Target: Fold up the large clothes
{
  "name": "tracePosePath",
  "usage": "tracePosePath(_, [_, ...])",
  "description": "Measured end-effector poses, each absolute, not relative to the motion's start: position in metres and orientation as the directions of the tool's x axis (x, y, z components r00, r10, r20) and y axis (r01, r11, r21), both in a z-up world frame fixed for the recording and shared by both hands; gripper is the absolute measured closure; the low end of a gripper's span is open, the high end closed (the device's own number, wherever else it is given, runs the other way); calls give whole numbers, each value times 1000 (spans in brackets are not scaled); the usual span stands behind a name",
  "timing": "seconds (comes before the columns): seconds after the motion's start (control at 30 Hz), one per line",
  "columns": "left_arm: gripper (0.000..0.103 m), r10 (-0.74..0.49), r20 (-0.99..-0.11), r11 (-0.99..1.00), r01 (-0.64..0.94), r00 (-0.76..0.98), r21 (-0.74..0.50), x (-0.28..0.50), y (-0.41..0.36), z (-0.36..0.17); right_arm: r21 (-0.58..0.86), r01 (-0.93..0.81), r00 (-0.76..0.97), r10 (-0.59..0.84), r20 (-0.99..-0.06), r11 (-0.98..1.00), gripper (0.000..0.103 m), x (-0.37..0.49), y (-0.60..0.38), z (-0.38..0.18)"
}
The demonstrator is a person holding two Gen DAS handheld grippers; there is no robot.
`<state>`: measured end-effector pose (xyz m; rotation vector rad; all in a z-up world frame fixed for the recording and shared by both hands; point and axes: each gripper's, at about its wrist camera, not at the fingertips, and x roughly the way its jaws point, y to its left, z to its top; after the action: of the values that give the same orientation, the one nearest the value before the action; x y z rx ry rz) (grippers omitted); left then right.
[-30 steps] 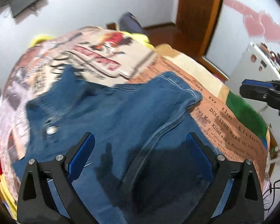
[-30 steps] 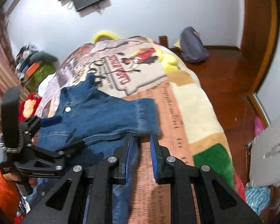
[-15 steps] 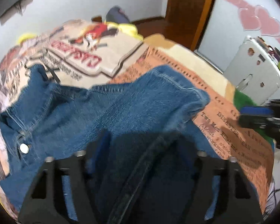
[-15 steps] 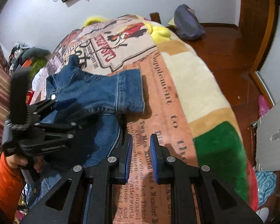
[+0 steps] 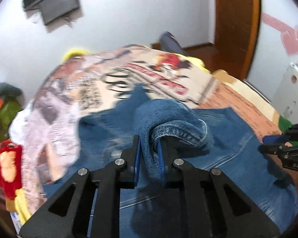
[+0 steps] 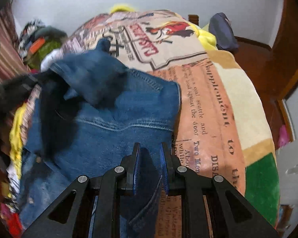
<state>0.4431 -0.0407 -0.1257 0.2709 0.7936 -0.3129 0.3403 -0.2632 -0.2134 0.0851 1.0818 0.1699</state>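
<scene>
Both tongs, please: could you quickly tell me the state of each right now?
Left tongs: closing on a raised fold of the denim jacket.
Right tongs: closed on the jacket's edge.

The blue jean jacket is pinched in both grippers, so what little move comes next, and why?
Probably the left gripper carries its bunched fold across the denim jacket toward the right side. Its jaws are closing on a raised cuff edge, while the right gripper pinches the edge by the printed blanket, holding it flat.
</scene>
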Motion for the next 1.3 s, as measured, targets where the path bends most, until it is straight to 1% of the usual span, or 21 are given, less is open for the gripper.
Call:
tracePosePath(0.1, [87,-150,-731,941,322,666,101,438,-7,-124,95,-101,419,129,-899,990,88,343,-257,-234])
tracePosePath(0.17, [87,-155,-747,952,300,647,62,431,15,-132,102,-115,422,142,-895,988,88,340,-260,-242])
tracePosePath(0.3, [87,-189,-792,963,269,580,-32,409,47,-161,119,-121,443,161,-882,985,88,334,-266,-244])
tracePosePath(0.4, [87,-209,-815,967,241,540,-88,393,59,-185,90,-123,440,136,-887,988,88,332,-265,-244])
tracePosePath(0.47, [86,-225,-823,968,218,522,-126,383,68,-196,36,-116,438,84,-895,993,75,330,-263,-246])
tracePosePath(0.53, [85,-238,-825,968,193,512,-159,376,76,-204,-48,-71,466,-9,-885,996,34,326,-266,-246])
tracePosePath(0.57, [83,-237,-827,969,183,509,-165,372,80,-207,-69,-52,474,-36,-880,996,31,325,-268,-246])
tracePosePath(0.7, [79,-196,-841,979,143,504,-142,361,90,-216,19,-28,455,30,-890,999,31,320,-283,-248])
tracePosePath(0.77, [81,-74,-859,996,78,507,-40,355,99,-223,26,-24,455,35,-890,999,31,318,-284,-249])
tracePosePath(0.8, [79,-12,-868,999,34,496,5,352,109,-231,24,-24,457,32,-889,999,31,318,-284,-249])
tracePosePath(0.83, [79,-45,-874,999,23,484,-39,350,118,-235,22,-23,458,31,-888,999,31,318,-283,-250])
tracePosePath(0.87, [79,-99,-879,994,2,466,-111,347,130,-239,20,-23,458,29,-888,1000,31,318,-282,-250])
tracePosePath(0.9, [79,-121,-886,988,-30,448,-150,344,140,-241,17,-23,459,25,-888,1000,31,318,-282,-249])
tracePosePath(1.03, [78,-108,-880,989,-40,462,-142,339,150,-227,42,-6,450,40,-892,999,30,319,-283,-249])
tracePosePath(1.07, [73,-107,-879,990,-35,465,-139,341,149,-222,51,-1,447,46,-893,999,30,320,-285,-249])
tracePosePath(1.1, [63,-111,-874,990,-28,473,-141,344,147,-215,68,11,441,56,-896,998,30,321,-287,-249])
tracePosePath(1.13, [56,-117,-866,989,-19,487,-144,349,144,-208,82,20,438,65,-897,996,30,322,-289,-249])
tracePosePath(1.17, [43,-122,-858,989,-13,499,-148,353,143,-203,102,34,435,77,-897,994,30,323,-292,-248])
tracePosePath(1.2, [34,-131,-848,988,-5,513,-156,359,139,-197,114,42,434,85,-897,993,30,323,-293,-248])
tracePosePath(1.23, [31,-142,-843,986,0,519,-166,367,135,-192,130,51,431,96,-897,990,30,323,-295,-247])
tracePosePath(1.3, [16,-175,-841,978,-4,512,-206,386,128,-187,155,62,428,114,-897,986,30,322,-297,-246])
